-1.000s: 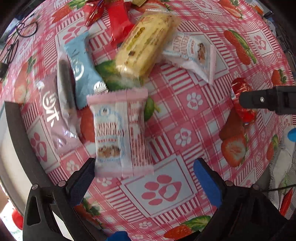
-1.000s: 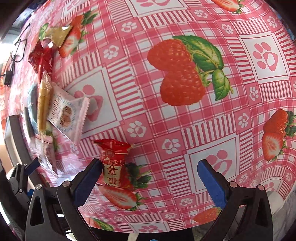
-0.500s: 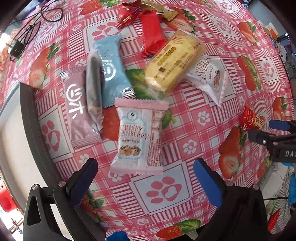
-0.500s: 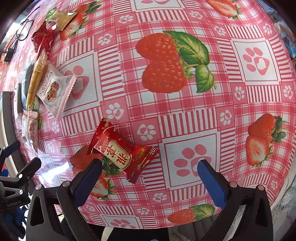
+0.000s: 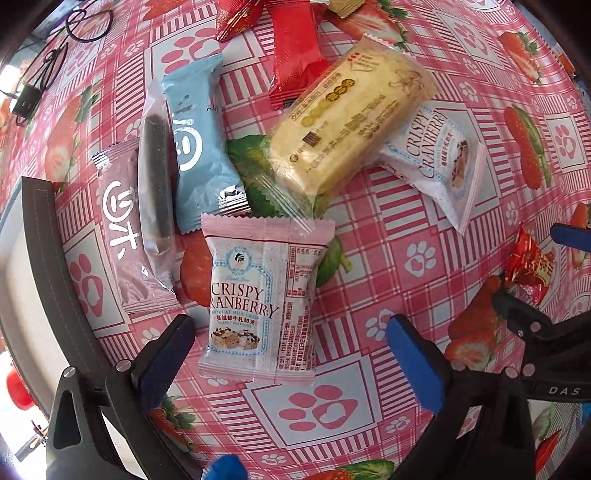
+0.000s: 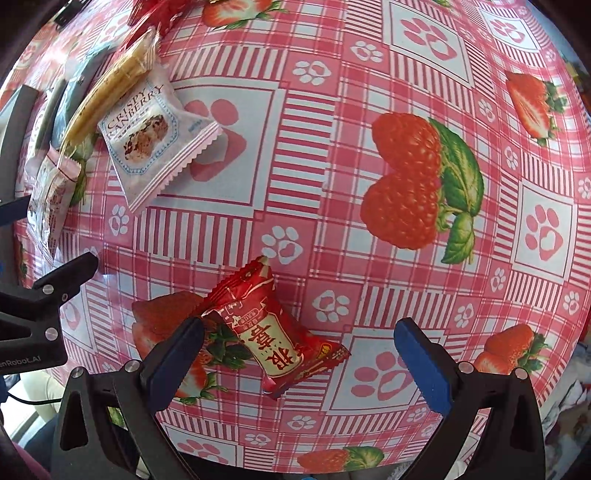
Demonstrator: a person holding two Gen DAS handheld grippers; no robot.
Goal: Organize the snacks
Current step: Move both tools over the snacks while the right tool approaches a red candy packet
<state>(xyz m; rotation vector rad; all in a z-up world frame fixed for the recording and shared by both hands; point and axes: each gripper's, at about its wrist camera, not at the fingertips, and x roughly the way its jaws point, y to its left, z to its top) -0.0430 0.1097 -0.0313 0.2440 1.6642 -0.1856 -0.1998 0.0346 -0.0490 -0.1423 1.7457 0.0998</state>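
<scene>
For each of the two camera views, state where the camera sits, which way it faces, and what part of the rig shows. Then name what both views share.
Left wrist: sits on the left gripper, facing down at the snack pile; its open fingers straddle a pink Crispy Cranberry packet; the right gripper shows at right.
Right wrist: sits on the right gripper, facing down; its open fingers flank the red candy.
Shared: the red candy, the white Crispy Cranberry packet and the strawberry tablecloth.

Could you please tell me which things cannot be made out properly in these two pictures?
- Red wrappers, left wrist view: cut off by the top edge.
- Snack pile, right wrist view: squeezed and blurred at the left rim.
- Small print on the pink cranberry packet, left wrist view: too small to read.
</scene>
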